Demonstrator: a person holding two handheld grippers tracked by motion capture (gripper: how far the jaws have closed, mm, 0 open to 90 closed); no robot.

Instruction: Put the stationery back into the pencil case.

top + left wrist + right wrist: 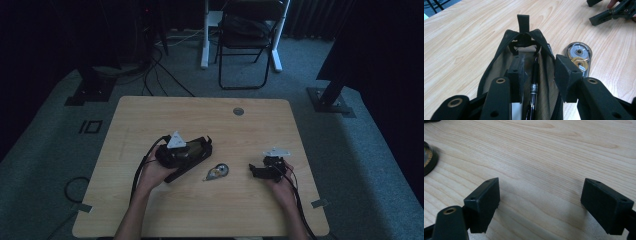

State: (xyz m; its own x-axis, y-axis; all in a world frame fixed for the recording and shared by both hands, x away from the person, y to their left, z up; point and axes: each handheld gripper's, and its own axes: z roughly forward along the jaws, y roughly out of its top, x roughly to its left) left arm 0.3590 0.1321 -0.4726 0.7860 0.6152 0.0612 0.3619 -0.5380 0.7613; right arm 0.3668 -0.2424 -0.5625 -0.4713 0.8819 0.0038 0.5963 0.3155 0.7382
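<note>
A black pencil case [499,65] with tan lining lies unzipped on the wooden table [150,120], and a black pen [534,75] rests inside it. My left gripper [541,72] sits over the case [192,161]. One of its fingers [517,71] is inside the pouch and the other is outside its right wall; the pads stand apart and press on nothing. A round correction tape dispenser [579,56] lies just right of the case [217,172]. My right gripper [540,200] hovers wide open over bare wood, with the dispenser [427,157] at its far left.
In the high view my right gripper [256,171] rests at the table's right, held by a hand. A grey cable grommet [238,111] sits near the far edge. Beyond the table stand a folding chair [247,35] and black stands on the carpet.
</note>
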